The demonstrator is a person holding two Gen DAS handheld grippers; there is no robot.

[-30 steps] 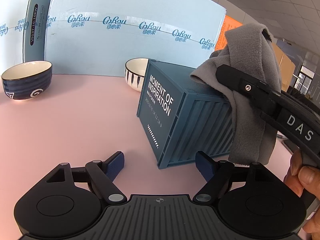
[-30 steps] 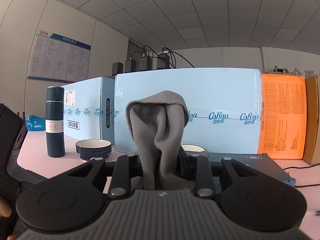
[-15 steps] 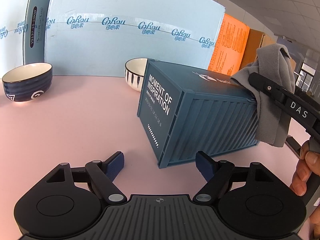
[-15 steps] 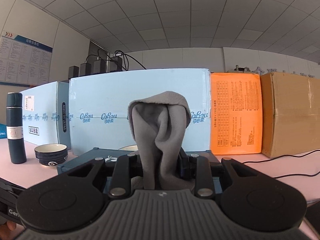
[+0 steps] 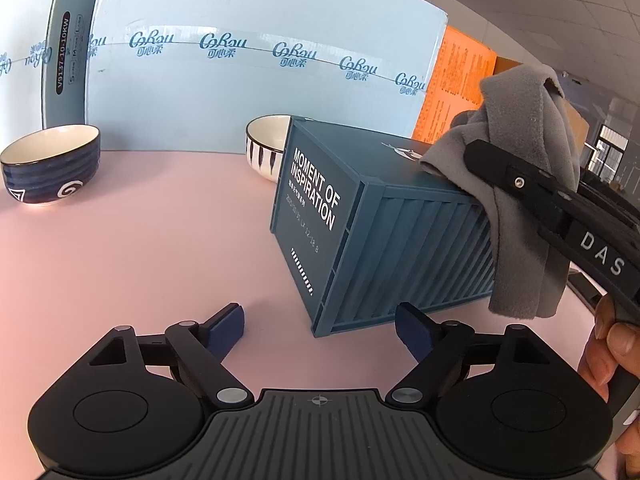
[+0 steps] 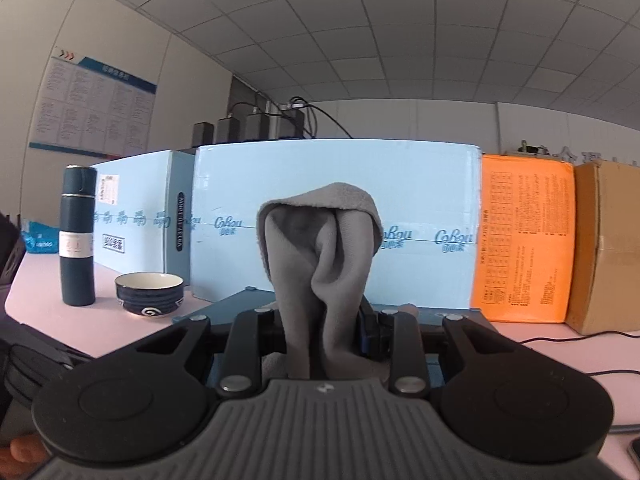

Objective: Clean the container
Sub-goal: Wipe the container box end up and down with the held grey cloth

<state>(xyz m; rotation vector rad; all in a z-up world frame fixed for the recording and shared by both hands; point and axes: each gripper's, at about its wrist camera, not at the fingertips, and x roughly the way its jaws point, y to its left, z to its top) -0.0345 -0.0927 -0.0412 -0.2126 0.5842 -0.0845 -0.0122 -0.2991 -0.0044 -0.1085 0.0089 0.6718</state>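
A blue box shaped like a shipping container [image 5: 320, 208], printed "MOMENT OF INSPIRATION", lies on the pink table [image 5: 140, 240]. My left gripper [image 5: 320, 330] hovers just in front of its near bottom corner. Its jaws are opening; the corner shows between the blue pads [image 5: 226, 326], which touch nothing. My right gripper [image 5: 492, 160] comes in from the right, shut on a grey cloth [image 5: 520, 128]. The cloth rests on the container's top right edge and hangs down its ribbed side. In the right wrist view the cloth [image 6: 320, 260] stands up between the closed fingers of the right gripper [image 6: 324, 336], above the container's top [image 6: 240, 304].
A dark blue bowl [image 5: 50, 164] sits at the left and a striped white bowl [image 5: 264, 148] behind the container. Light blue cartons [image 5: 240, 80], an orange box [image 5: 456, 80] and a brown carton [image 6: 608, 248] wall the back. A dark flask [image 6: 78, 236] stands far left; cables [image 6: 580, 336] lie right.
The right gripper swept the cloth to the container's right end, then back leftward along its top. The left fingers have spread slightly wider.
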